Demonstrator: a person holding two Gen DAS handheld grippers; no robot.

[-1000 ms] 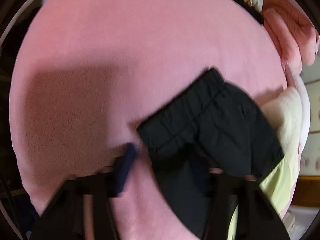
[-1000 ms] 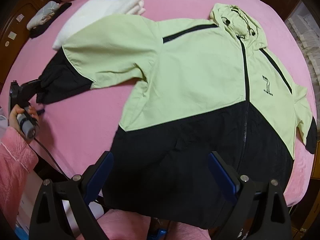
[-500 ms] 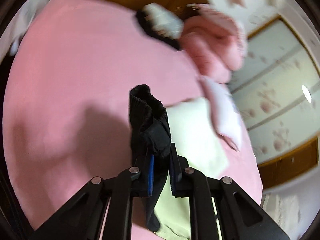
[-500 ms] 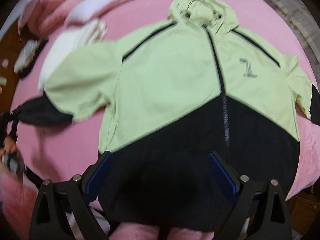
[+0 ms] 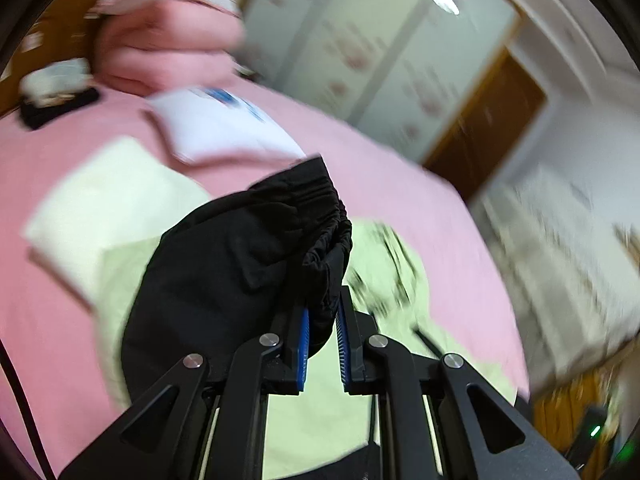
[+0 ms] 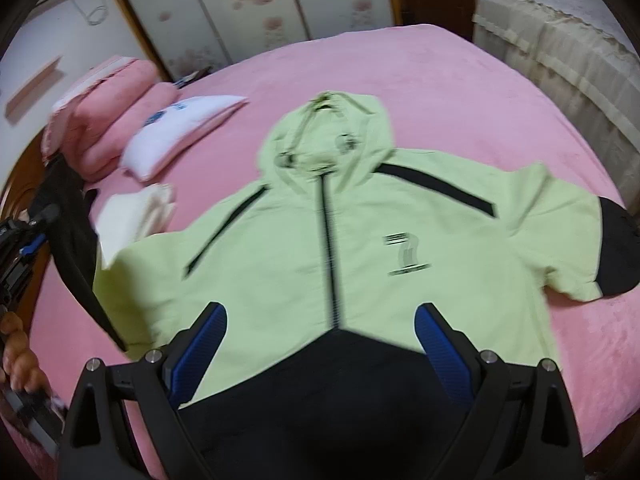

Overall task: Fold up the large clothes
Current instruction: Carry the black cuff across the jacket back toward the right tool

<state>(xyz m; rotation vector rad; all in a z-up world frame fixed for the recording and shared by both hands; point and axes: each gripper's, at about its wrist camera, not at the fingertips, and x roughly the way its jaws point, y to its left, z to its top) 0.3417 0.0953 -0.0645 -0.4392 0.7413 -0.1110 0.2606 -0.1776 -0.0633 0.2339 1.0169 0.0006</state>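
A lime-green and black hooded jacket (image 6: 320, 240) lies face up and spread out on the pink bed (image 6: 480, 100). In the left wrist view, my left gripper (image 5: 322, 316) is shut on the black elastic cuff (image 5: 280, 216) of one sleeve, held up off the bed. The right wrist view shows that lifted sleeve (image 6: 76, 248) at the far left, with the left gripper (image 6: 24, 248) and a person's hand (image 6: 16, 348) below it. My right gripper (image 6: 320, 312) hangs open above the jacket's black lower part, with nothing between its fingers.
Pink rolled bedding (image 6: 108, 120), a white pillow (image 6: 180, 128) and a folded cream cloth (image 6: 136, 212) lie at the bed's far left. Flowered wardrobe doors (image 6: 248, 12) stand behind. A lace-covered piece of furniture (image 6: 560, 40) is at the right.
The left gripper closed on the black cuff, lifted it off the bed and rolled while swinging over the jacket. The right gripper moved on over the jacket, still open.
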